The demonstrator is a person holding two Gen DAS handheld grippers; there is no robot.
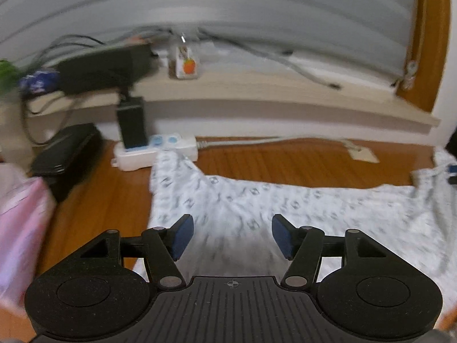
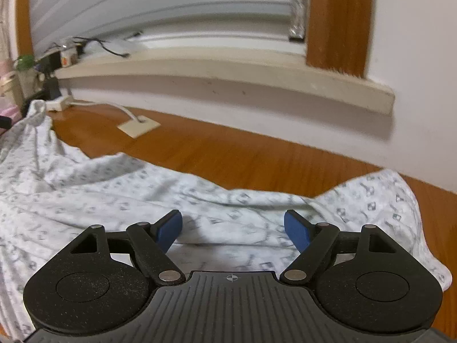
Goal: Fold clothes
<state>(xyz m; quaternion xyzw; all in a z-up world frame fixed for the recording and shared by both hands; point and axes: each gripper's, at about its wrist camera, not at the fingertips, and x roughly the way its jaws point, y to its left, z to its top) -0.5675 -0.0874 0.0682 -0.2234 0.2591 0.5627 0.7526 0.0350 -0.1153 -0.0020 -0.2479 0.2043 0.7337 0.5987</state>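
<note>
A white garment with a small grey print (image 1: 285,208) lies spread on the wooden floor (image 1: 285,163). My left gripper (image 1: 232,235) hovers over its left part, jaws apart, blue pads (image 1: 182,235) bare, nothing between them. In the right wrist view the same garment (image 2: 114,188) stretches across the floor with soft wrinkles and a raised fold at the right (image 2: 380,194). Above it my right gripper (image 2: 232,230) stands open, and only cloth lying below shows in the gap between its fingers.
A white power strip (image 1: 154,150) with a black adapter (image 1: 132,123) touches the garment's far left corner. A black box (image 1: 67,154) and pink cloth (image 1: 20,228) sit at the left. A low ledge (image 1: 257,105) with cables runs along the wall. A floor outlet plate (image 2: 139,125) lies beyond the garment.
</note>
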